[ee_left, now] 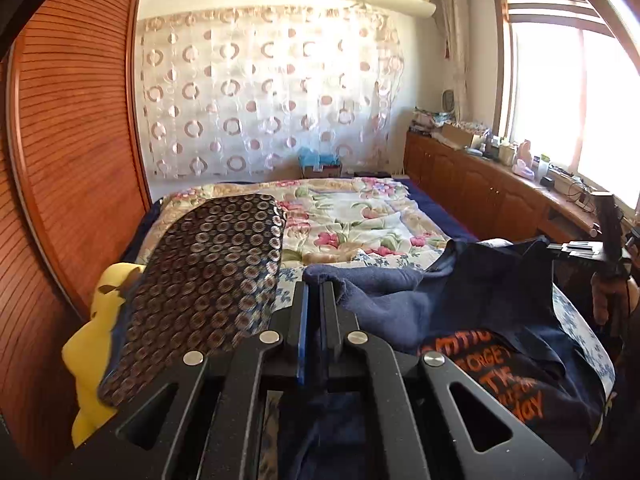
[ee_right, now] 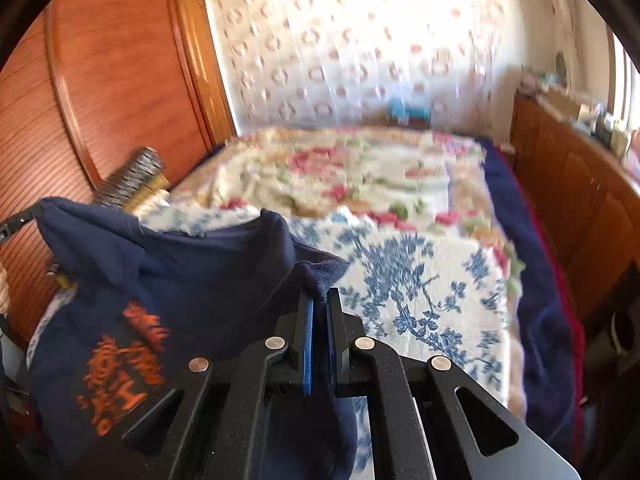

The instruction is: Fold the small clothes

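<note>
While both claws are pinching cloth, we're holding the small navy cotton T-shirt with orange lettering (ee_right: 132, 320) lifted off the blue-and-white floral bedspread (ee_right: 420, 300). Left gripper (ee_left: 314, 300) is clamping one navy edge, right gripper (ee_right: 320, 308) is clamped on another fold of it. Risks we're seeing: thin bites near the pad tips, so a tug could be slipping the hem out; uneven pull is bunching the shirt, skewing the fold; the dark circle-patterned cushion (ee_left: 208, 272) is sitting close enough to snag.

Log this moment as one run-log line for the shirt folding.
left gripper: shut on navy shirt | right gripper: shut on navy shirt | shirt: lifted over bed, orange print up
</note>
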`<state>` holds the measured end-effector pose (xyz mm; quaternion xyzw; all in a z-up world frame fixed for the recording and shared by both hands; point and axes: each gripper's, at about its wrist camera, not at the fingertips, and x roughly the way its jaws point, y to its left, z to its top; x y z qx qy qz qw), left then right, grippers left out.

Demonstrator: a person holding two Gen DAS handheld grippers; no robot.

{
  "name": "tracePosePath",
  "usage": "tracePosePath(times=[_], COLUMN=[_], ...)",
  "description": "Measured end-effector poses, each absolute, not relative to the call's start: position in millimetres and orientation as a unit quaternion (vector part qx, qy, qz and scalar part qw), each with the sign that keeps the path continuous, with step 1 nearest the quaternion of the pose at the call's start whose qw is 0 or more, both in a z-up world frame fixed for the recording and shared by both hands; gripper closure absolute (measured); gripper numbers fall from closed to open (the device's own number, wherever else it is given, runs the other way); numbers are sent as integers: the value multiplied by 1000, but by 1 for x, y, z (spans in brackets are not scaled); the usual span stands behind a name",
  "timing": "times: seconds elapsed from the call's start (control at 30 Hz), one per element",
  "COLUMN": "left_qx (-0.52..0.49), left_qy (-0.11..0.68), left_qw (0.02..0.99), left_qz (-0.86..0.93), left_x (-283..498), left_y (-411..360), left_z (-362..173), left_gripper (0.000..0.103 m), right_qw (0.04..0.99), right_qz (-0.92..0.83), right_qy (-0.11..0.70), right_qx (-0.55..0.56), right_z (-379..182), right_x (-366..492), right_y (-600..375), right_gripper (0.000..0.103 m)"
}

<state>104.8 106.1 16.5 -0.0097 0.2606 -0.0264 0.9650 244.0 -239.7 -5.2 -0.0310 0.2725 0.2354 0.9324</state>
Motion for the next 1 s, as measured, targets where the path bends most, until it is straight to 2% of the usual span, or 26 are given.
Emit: tracePosePath(times=[0.33, 0.67, 0.77, 1.0], left_qx=[1, -5, -15, -33], left_qy=[265, 278, 297, 352], left_qw=[964, 960, 955, 935], left_qz=[-8, -12, -16, -10], left_x=[8, -48, -49, -26], left_y=[124, 119, 116, 113], left_z=[12, -1, -19, -82], left_gripper=[97, 97, 97, 97], right_qw=[930, 925, 921, 911], right_qz=[273, 273, 270, 235], right_qy=[245, 262, 277, 334], right_qx=[-9, -37, -46, -54], right_z=[-7, -2, -7, -62], right_x=[120, 53, 38, 37], right_y=[-275, -295, -290, -282], right_gripper=[98, 98, 98, 98])
